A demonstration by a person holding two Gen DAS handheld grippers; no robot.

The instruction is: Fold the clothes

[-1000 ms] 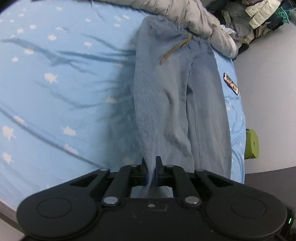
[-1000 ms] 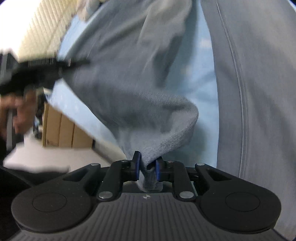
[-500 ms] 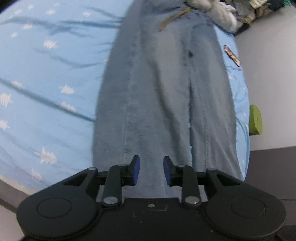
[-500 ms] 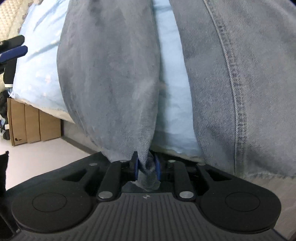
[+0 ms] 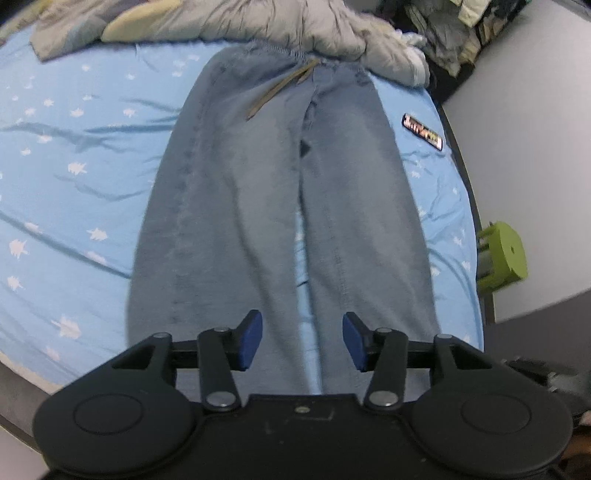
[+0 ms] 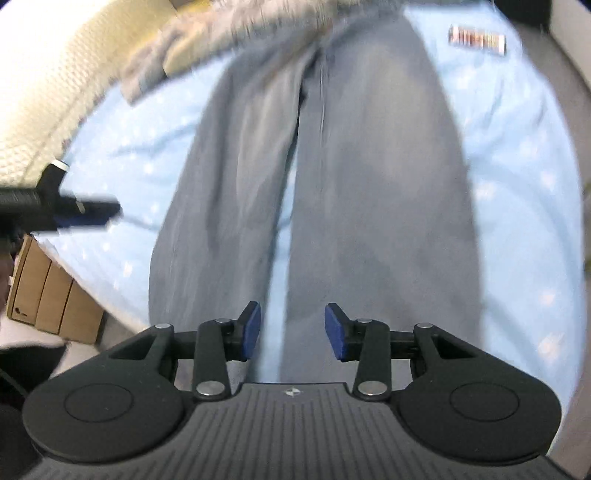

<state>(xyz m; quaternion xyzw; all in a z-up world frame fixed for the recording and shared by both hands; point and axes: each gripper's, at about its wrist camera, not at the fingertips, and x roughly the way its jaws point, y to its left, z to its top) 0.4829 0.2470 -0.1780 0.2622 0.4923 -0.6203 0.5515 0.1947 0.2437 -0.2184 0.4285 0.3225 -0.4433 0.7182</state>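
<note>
A pair of light blue jeans (image 5: 258,192) lies flat on the bed, legs pointing toward me, waistband with a tan drawstring (image 5: 280,88) at the far end. My left gripper (image 5: 302,341) is open and empty above the leg hems. My right gripper (image 6: 292,332) is open and empty above the gap between the two legs; the jeans (image 6: 369,166) fill its view. The left gripper (image 6: 66,212) also shows at the left edge of the right wrist view.
The bed sheet (image 5: 66,184) is light blue with white tree prints. A grey duvet (image 5: 295,26) is piled at the far end over the waistband. A small striped packet (image 5: 423,131) lies right of the jeans. A green object (image 5: 502,258) sits off the bed's right edge. Cardboard boxes (image 6: 48,295) stand on the floor.
Both grippers have let go of the leg hems and opened wide. The jeans legs now lie flat and straight on the bed. Both grippers have pulled back.
</note>
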